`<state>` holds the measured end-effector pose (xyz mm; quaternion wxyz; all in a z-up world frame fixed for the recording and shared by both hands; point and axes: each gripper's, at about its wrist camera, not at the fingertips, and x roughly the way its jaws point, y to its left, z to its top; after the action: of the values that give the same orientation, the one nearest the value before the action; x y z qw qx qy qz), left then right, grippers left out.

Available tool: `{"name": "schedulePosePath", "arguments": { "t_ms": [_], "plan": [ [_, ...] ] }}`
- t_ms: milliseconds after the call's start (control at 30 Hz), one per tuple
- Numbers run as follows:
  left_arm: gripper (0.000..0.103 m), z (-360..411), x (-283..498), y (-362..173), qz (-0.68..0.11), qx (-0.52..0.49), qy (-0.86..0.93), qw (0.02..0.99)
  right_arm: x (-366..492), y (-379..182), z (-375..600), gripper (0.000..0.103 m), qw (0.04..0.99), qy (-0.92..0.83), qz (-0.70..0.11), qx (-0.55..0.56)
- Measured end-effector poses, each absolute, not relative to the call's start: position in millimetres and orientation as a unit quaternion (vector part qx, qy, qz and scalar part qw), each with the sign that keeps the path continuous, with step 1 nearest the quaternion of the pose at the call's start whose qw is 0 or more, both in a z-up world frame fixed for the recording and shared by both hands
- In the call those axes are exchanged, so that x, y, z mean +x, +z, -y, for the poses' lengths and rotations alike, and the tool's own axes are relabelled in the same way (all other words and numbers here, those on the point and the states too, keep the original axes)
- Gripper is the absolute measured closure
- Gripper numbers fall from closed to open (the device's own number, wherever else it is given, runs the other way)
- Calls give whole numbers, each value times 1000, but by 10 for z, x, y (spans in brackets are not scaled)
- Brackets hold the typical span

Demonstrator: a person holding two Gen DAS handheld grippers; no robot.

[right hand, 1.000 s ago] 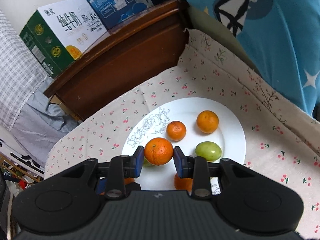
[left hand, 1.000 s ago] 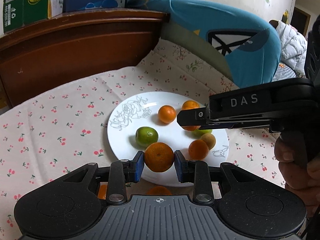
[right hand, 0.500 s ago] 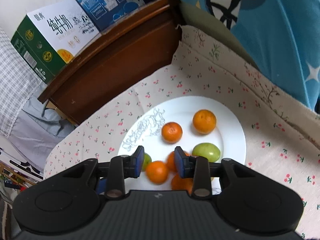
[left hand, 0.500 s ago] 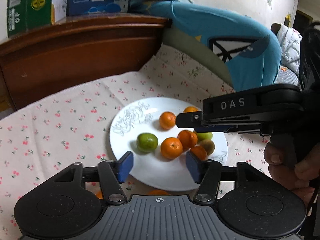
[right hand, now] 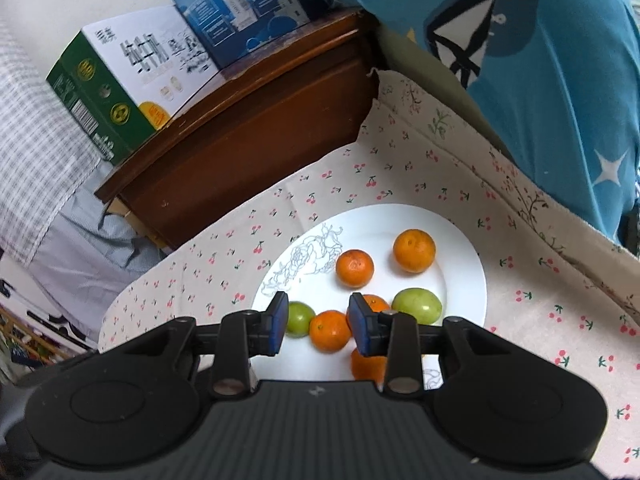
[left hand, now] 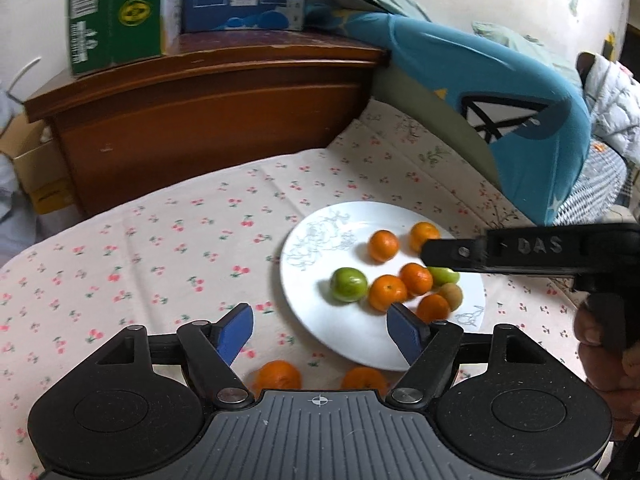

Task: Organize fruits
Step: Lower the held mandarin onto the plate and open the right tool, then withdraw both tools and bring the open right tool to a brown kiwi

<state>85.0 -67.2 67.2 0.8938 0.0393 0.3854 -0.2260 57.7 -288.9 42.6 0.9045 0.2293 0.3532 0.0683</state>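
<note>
On the white plate (left hand: pixel 340 332) most fruit is gathered; two oranges (left hand: pixel 278 376) are left beside it; left gripper (left hand: pixel 320 326) is opening, empty

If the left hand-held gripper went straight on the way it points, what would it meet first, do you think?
Probably the cherry-print cloth just beside the white plate; its opening jaws hold nothing, though depth is unclear.
</note>
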Motion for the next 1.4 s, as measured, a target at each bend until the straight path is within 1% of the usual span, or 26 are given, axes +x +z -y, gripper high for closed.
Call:
{"name": "schedulePosePath", "arguments": {
  "t_ms": [200, 267, 400, 467, 667, 1400],
  "plan": [
    [27, 408, 800, 804, -385, 11, -208, 899, 424, 486, 2853, 68, 908, 76, -354, 209],
    [24, 336, 777, 829, -388, 7, -201, 900, 377, 499, 2843, 68, 908, 78, -357, 204],
    [23, 243, 695, 838, -390, 0, -183, 902, 283, 516, 2824, 68, 907, 82, -362, 197],
    [17, 225, 657, 833, -393, 2, -178, 902, 236, 521, 2803, 68, 908, 84, -365, 190],
    [13, 222, 517, 798, -401, 11, -170, 900, 114, 504, 2748, 67, 906, 88, -372, 181],
    [12, 239, 50, 385, -466, 16, -162, 870, -109, 200, 2596, 67, 887, 116, -425, 142]
  ]
}}
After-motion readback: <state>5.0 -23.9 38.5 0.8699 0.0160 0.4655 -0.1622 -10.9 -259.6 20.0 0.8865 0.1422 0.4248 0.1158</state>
